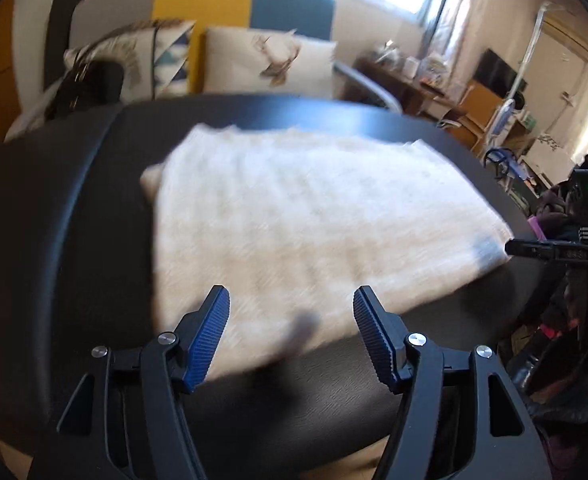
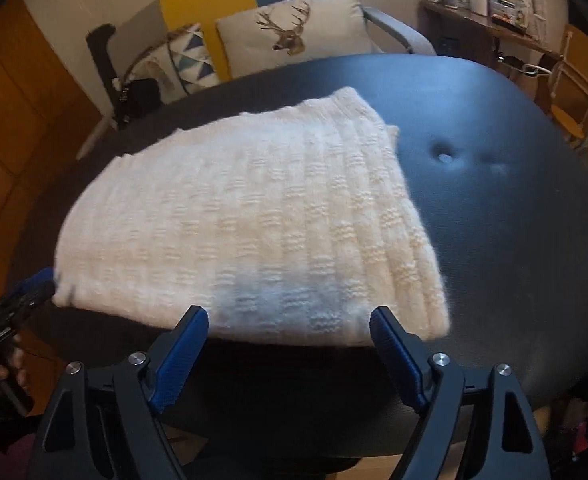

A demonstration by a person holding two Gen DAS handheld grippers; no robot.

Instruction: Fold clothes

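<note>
A cream knitted sweater (image 1: 294,220) lies folded into a flat rectangle on a black padded table top (image 1: 93,200). My left gripper (image 1: 289,292) hovers over the sweater's near edge, open, nothing between its blue pads. At the right edge of that view the right gripper (image 1: 534,250) reaches toward the sweater's right corner. In the right wrist view the sweater (image 2: 245,220) fills the middle. My right gripper (image 2: 289,312) stands open just before its near edge, holding nothing. The left gripper (image 2: 33,292) shows by the sweater's left corner.
The table top (image 2: 494,220) has a dimpled button to the right of the sweater. Behind it stand a sofa with a deer cushion (image 2: 289,28) and a patterned cushion (image 2: 189,60), a black bag (image 2: 137,96), and a cluttered wooden desk (image 2: 494,20).
</note>
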